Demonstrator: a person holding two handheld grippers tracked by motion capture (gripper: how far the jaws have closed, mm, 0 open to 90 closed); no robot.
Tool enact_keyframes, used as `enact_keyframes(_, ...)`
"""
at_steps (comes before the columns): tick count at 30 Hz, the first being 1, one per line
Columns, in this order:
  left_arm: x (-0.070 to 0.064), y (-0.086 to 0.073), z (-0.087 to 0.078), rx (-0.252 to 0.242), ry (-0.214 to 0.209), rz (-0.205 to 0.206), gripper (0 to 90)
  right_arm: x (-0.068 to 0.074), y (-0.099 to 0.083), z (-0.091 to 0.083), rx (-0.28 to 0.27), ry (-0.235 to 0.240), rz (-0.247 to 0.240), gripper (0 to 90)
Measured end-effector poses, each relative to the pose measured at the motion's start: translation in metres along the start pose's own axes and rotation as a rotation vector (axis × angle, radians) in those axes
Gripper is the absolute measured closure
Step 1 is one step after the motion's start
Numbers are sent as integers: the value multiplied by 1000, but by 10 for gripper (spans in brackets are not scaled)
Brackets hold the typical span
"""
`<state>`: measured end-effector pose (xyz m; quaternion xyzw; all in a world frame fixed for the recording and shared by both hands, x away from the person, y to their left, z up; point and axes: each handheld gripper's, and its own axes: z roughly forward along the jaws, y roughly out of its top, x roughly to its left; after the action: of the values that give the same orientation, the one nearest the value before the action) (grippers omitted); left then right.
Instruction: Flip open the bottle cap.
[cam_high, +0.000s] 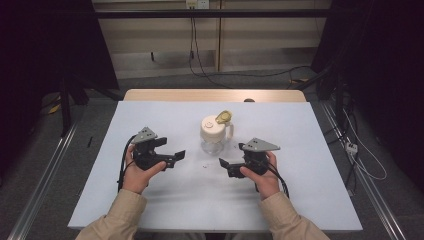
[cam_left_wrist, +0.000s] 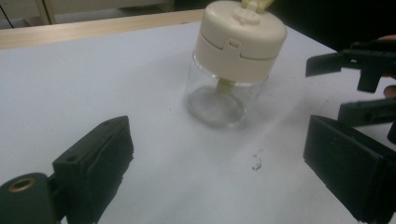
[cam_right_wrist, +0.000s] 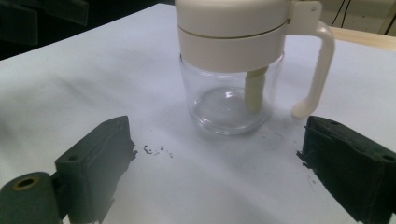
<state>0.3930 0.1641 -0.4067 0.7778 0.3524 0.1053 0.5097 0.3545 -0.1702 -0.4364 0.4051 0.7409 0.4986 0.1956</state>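
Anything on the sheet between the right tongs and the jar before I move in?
Only a few dark specks on the white sheet; the right gripper view shows the stretch from the right tongs to the jar otherwise bare.

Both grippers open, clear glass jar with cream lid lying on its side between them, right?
Not quite. The clear glass jar with cream lid stands upright, as the right gripper view shows. Left gripper and right gripper are open, either side of it.

Bare white table (cam_high: 165, 200) between both tools, jar (cam_high: 216, 134) standing just beyond the gap
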Motion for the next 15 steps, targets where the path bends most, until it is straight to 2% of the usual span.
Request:
enact_keyframes(5, 5, -11, -11, -11, 25, -3, 70, -1, -3, -8, -14, -9, 4, 81)
enact_keyframes(9, 8, -19, -19, -14, 9, 5, 60, -1, -5, -13, -6, 7, -1, 75)
enact_keyframes(15, 11, -27, -30, -13, 10, 7, 56, -1, -9, -23, -5, 16, -21, 75)
